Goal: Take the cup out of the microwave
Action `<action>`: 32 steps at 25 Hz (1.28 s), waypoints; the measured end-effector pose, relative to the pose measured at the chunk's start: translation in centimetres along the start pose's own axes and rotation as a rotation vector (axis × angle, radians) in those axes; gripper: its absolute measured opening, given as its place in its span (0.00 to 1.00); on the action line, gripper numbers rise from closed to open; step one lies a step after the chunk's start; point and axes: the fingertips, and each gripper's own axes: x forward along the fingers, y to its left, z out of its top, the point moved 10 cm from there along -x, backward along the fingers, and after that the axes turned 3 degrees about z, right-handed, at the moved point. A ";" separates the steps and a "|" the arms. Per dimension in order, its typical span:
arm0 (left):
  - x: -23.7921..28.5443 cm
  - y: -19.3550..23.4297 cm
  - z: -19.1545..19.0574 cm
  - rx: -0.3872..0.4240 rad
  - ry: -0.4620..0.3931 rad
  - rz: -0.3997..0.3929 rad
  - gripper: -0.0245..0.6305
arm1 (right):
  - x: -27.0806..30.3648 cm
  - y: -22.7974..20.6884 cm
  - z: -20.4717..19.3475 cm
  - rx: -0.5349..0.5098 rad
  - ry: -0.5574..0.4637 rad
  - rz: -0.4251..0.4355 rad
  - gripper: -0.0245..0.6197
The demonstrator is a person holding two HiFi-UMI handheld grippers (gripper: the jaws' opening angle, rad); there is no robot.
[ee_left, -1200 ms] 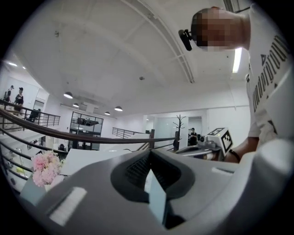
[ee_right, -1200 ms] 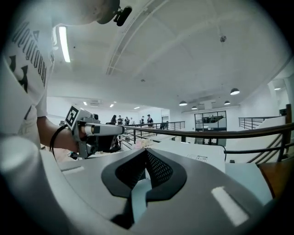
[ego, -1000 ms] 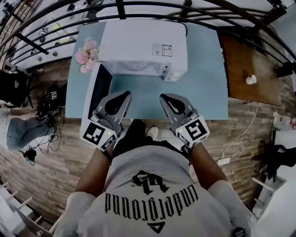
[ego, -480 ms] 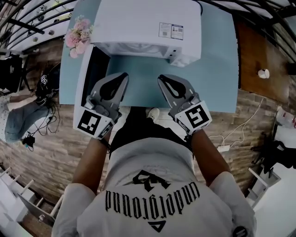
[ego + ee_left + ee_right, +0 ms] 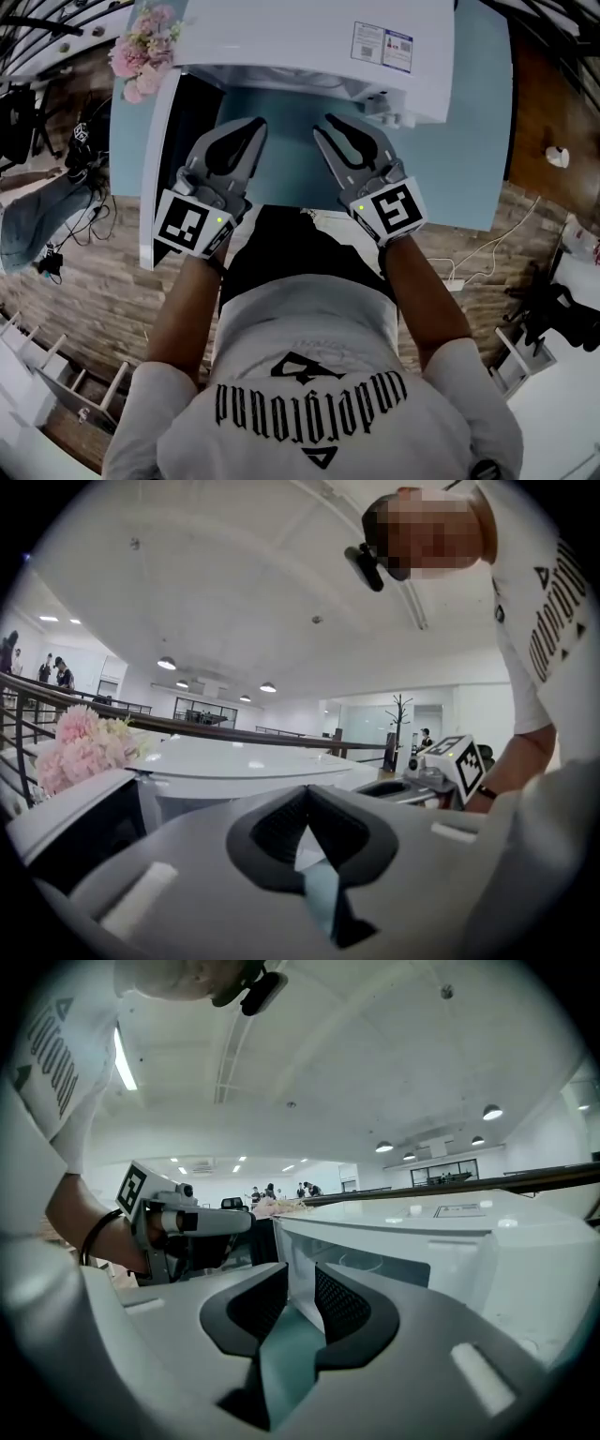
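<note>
The white microwave point(image 5: 309, 47) stands on the light blue table point(image 5: 469, 159) with its door point(image 5: 178, 159) swung open to the left. No cup shows in any view; in the right gripper view the microwave point(image 5: 450, 1232) shows only a pale cavity. My left gripper point(image 5: 260, 124) hovers in front of the opening, beside the door, its jaws shut with nothing in them point(image 5: 305, 797). My right gripper point(image 5: 323, 122) is level with it, just to the right. Its jaws have just been opening and now stand apart and empty point(image 5: 300, 1274).
Pink flowers point(image 5: 141, 47) sit at the table's far left corner, behind the door. A brown wooden table point(image 5: 553, 94) with a small white object point(image 5: 558, 157) stands to the right. A dark railing runs behind the microwave. Cables lie on the wooden floor at the left.
Both grippers have moved forward and down, close to the microwave's front. The right gripper's jaws have gone from shut to open. The left jaws stay shut.
</note>
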 end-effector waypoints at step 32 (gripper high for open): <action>5.3 5.6 -7.3 -0.080 0.093 0.054 0.11 | 14.0 -6.9 -8.6 0.010 0.093 -0.004 0.21</action>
